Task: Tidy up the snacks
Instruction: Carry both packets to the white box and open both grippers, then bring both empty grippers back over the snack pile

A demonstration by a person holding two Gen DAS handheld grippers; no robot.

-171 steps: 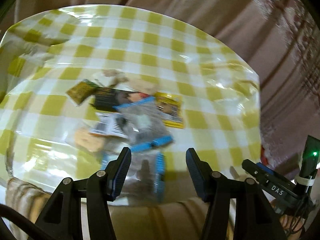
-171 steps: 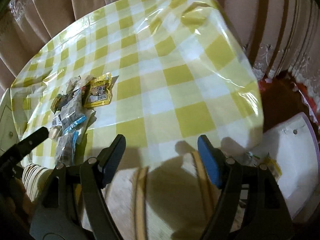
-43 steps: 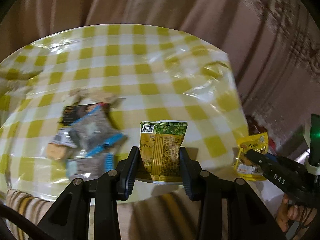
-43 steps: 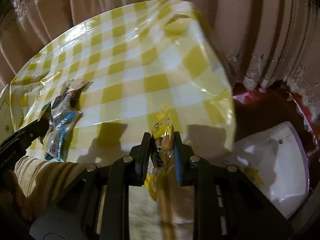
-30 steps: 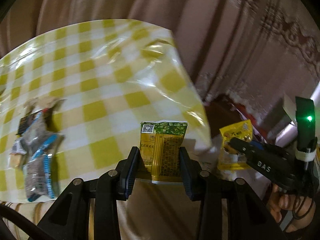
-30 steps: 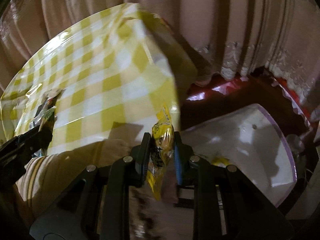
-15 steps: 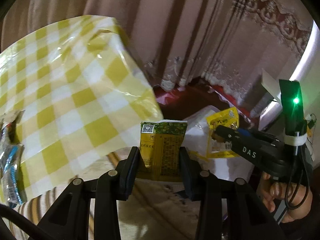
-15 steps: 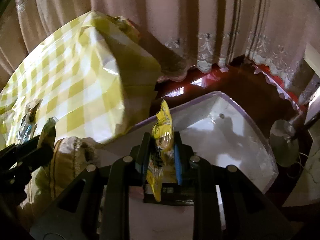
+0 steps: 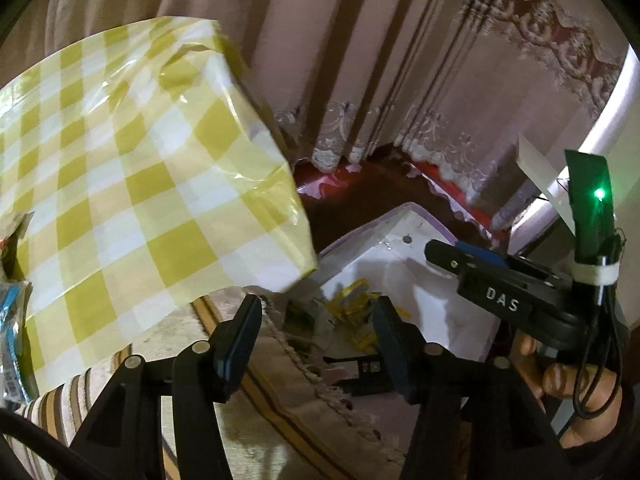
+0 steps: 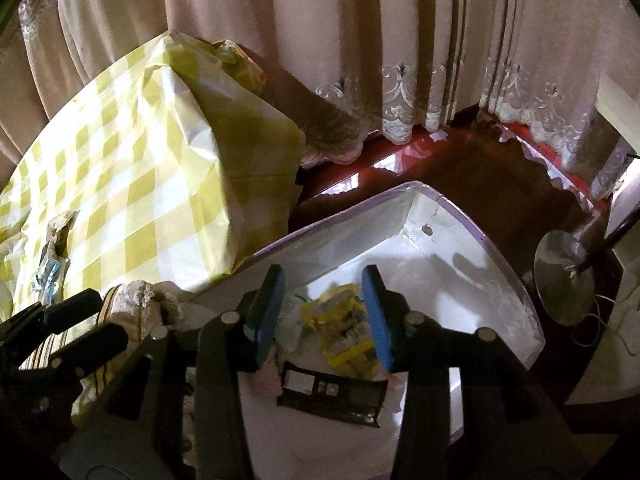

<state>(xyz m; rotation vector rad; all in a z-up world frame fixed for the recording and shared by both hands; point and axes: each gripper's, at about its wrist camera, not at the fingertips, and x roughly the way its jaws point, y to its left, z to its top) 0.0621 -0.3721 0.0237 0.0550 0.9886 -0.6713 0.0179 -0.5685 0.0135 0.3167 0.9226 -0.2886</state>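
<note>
Both packets dropped: left gripper [image 9: 316, 340] and right gripper [image 10: 324, 312] jaws opening, empty, yellow packet [image 10: 348, 332] now in white bin [image 10: 460, 216] at lower centre, more snacks [image 10: 50, 268] left.

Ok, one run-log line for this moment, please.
left tool: opening, empty | right tool: opening, empty | yellow snack packets: in white plastic bin | next: likely back to checked table

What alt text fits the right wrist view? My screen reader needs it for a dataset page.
The right hand-held gripper, jaws opening and empty, hangs over a white bin holding a yellow snack packet and a black packet. A yellow checked tablecloth with more snacks lies left, curtains behind.
</note>
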